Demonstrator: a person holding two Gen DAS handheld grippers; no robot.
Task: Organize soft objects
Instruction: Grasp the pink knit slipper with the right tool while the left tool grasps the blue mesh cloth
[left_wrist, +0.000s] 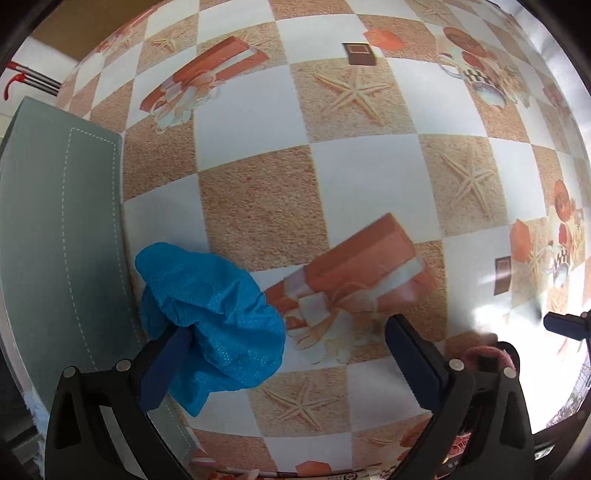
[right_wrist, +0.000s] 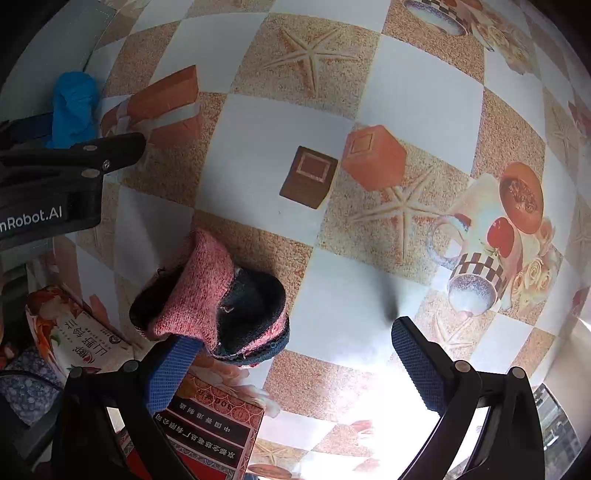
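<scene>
A crumpled blue non-woven cover (left_wrist: 218, 317) lies on the patterned tablecloth beside a grey-green mat (left_wrist: 62, 229). My left gripper (left_wrist: 284, 365) is open, and its left finger (left_wrist: 162, 373) touches the cover's near edge. The cover also shows far left in the right wrist view (right_wrist: 74, 107). A pink and dark knitted sock (right_wrist: 218, 295) lies folded on the cloth. My right gripper (right_wrist: 291, 369) is open, and its left finger (right_wrist: 170, 373) sits at the sock's near edge. A bit of the pink sock (left_wrist: 487, 354) shows behind my left gripper's right finger.
A red printed box (right_wrist: 214, 432) and a floral packet (right_wrist: 81, 332) lie near the table's front left. The left gripper's body (right_wrist: 55, 184) reaches in at the left of the right wrist view. Bright glare covers the cloth at the front right.
</scene>
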